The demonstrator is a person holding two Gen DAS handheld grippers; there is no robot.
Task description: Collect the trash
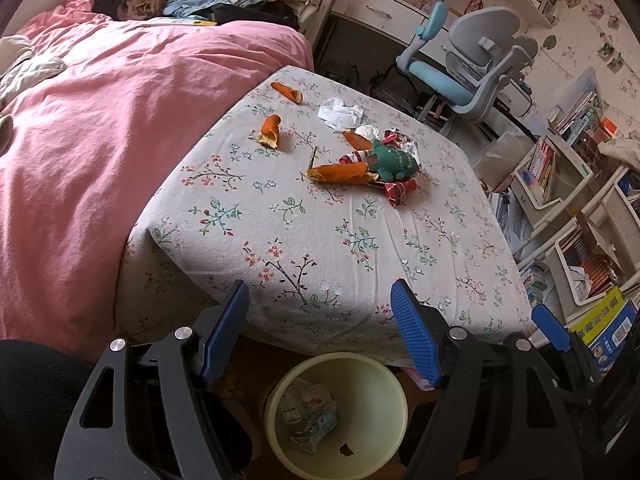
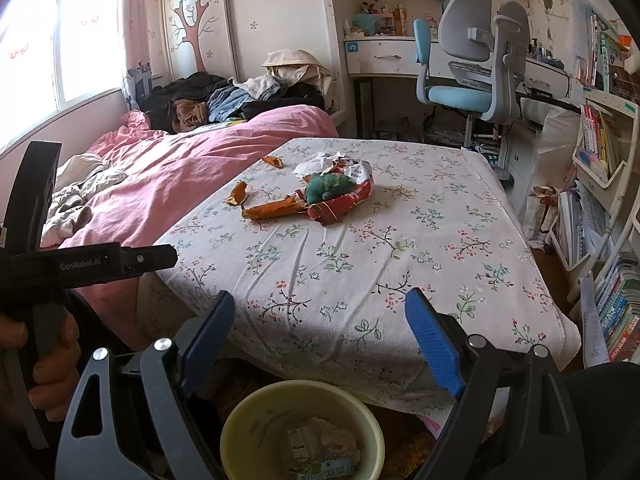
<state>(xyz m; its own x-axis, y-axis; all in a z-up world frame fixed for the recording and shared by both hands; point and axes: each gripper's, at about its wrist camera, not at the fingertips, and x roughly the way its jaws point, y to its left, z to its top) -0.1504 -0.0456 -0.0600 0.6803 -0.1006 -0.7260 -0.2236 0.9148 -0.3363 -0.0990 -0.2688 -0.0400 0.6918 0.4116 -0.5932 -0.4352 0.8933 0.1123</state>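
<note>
A pale yellow bin with some trash inside stands on the floor in front of the floral-cloth table. On the table lie several orange peels, crumpled white tissue, a red wrapper and a green plush toy. My left gripper is open and empty above the bin. My right gripper is open and empty above the bin.
A bed with a pink quilt lies left of the table. A blue-grey desk chair and desk stand behind. Bookshelves line the right side.
</note>
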